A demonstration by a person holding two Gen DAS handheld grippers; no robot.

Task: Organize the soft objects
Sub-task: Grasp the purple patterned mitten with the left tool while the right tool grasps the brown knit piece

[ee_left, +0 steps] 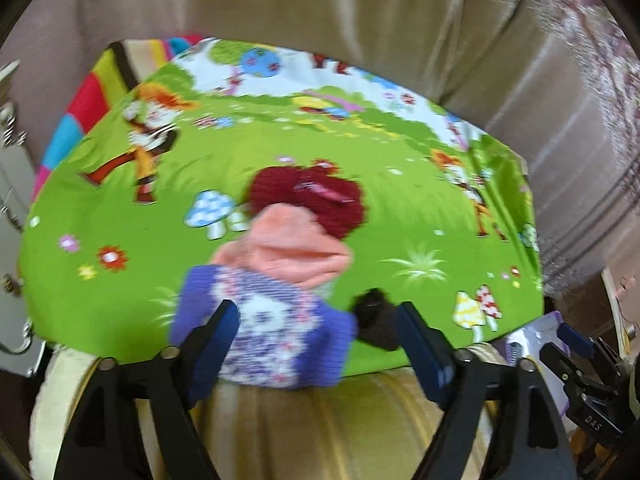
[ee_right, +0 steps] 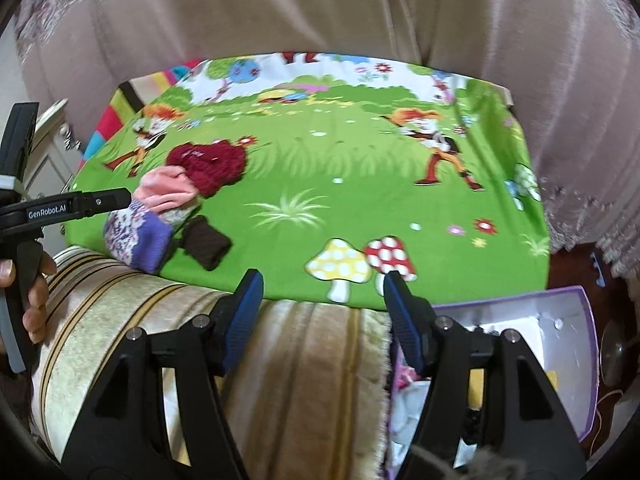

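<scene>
The soft things lay in a small heap on the green cartoon-printed cloth (ee_right: 304,168), toward its near left corner as the right wrist view showed it: a dark red knitted piece (ee_right: 208,166) farthest back, a peach-pink piece (ee_right: 168,194) overlapping it, a purple patterned knit (ee_right: 134,238) nearest the cloth's front edge and hanging slightly over it, and a dark brown piece (ee_right: 206,246) lying just beside the purple one. The left gripper (ee_left: 316,320) hovered over that front edge with its jaws spread wide, one blue pad on each side of the purple knit and neither pad pressing on it, so the knit was released rather than held; it looked as if the heap had been gathered there to keep like items together. The right gripper (ee_right: 322,286) stood further along the same front edge, near the printed mushrooms, its fingers parted with nothing between them. Just off the cloth's near right corner sat an open purple-rimmed box (ee_right: 568,312) holding more items, probably where the things came from or would go. A striped cushion (ee_right: 132,304) lay against the cloth's front edge, below the heap.
</scene>
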